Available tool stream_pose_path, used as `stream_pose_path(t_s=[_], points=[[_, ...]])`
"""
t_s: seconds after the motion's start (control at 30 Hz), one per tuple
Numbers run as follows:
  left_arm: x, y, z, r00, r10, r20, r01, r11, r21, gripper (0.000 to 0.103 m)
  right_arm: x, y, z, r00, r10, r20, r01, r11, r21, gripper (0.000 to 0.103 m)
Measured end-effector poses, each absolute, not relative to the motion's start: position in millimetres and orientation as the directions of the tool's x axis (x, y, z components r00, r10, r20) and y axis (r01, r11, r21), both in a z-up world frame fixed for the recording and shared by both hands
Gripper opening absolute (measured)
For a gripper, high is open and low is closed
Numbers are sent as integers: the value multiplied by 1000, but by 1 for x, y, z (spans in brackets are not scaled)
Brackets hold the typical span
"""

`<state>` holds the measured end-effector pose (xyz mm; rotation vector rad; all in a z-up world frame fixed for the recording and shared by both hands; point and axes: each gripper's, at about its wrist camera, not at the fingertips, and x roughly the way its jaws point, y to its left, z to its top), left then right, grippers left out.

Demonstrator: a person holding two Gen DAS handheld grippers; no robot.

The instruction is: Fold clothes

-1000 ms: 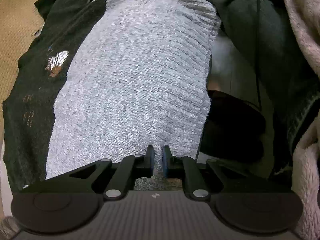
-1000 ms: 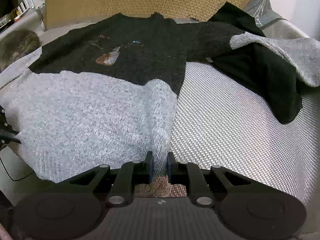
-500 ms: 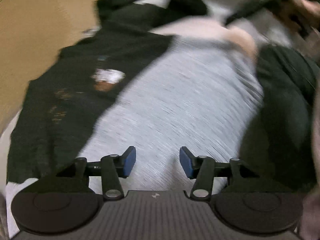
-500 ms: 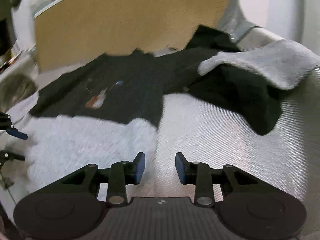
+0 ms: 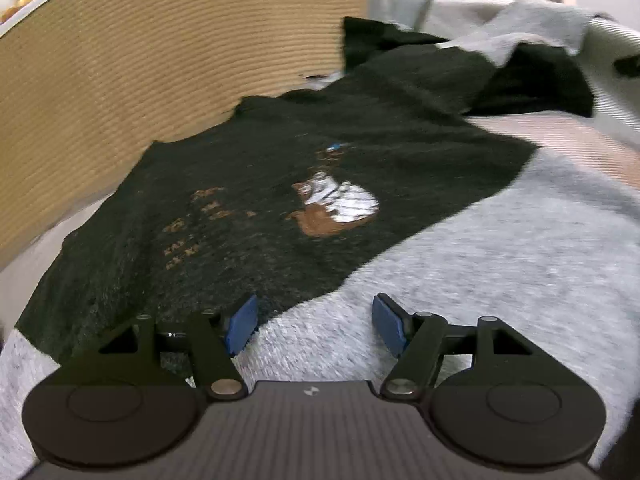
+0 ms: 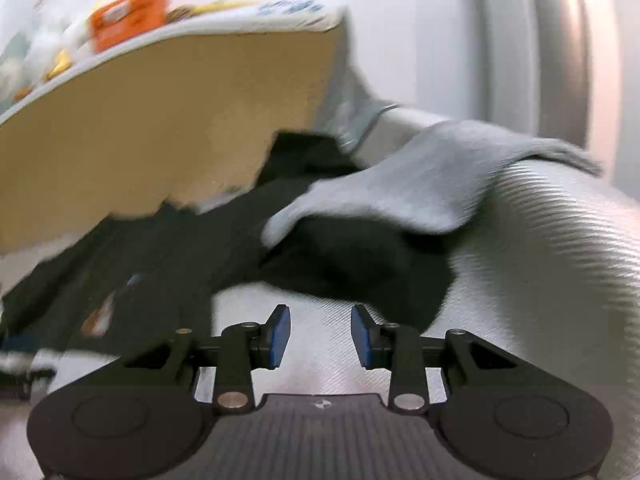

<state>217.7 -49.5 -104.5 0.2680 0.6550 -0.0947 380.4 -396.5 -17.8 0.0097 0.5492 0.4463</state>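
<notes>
A knit sweater lies flat on a silver woven surface (image 6: pixel 540 248). Its upper body is dark green-black (image 5: pixel 248 184) with a small white and brown motif (image 5: pixel 340 204); its lower part is light grey (image 5: pixel 500 248). My left gripper (image 5: pixel 314 326) hovers open over the line where dark meets grey, with nothing between its blue pads. My right gripper (image 6: pixel 320 336) is open above bare surface, just short of the sweater's dark sleeve (image 6: pixel 360 264), whose grey cuff (image 6: pixel 420 188) is folded over it. The right wrist view is motion-blurred.
A tan woven cushion back (image 5: pixel 160 60) rises behind the sweater. Above it a shelf (image 6: pixel 200 20) holds blurred orange and white items. Pale wall and a vertical grey frame (image 6: pixel 560 40) stand at the far right.
Both grippers were shut on the grey hem a second ago. They have let it go, opened, and swung up and toward the sweater's top and sleeve.
</notes>
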Motion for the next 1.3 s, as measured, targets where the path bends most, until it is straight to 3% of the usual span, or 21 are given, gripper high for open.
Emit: stream_pose_path(t_s=[0.17, 0.37, 0.7, 0.83, 0.9, 1.17, 1.3], points=[[230, -38, -113, 830, 66, -553, 50, 980, 191, 76, 405, -422, -13, 818, 341, -463, -289, 940, 181, 38], [240, -14, -120, 809, 41, -586, -12, 998, 54, 90, 426, -444, 3, 876, 269, -401, -206, 959, 193, 38], [239, -10, -124, 817, 41, -576, -29, 999, 31, 92, 467, -453, 8, 876, 260, -406, -146, 945, 291, 43], [238, -9, -124, 820, 39, -571, -28, 999, 28, 93, 472, -456, 26, 905, 221, -364, -120, 952, 280, 43], [238, -8, -123, 822, 38, -569, -28, 999, 27, 93, 479, -465, 32, 902, 199, -384, -79, 949, 306, 47], [238, -8, -120, 823, 48, -566, -32, 999, 38, 93, 503, -505, 40, 883, 100, -459, 70, 938, 341, 47], [238, -8, -120, 824, 48, -564, -32, 999, 38, 93, 516, -520, 38, 875, 118, -469, 90, 912, 399, 48]])
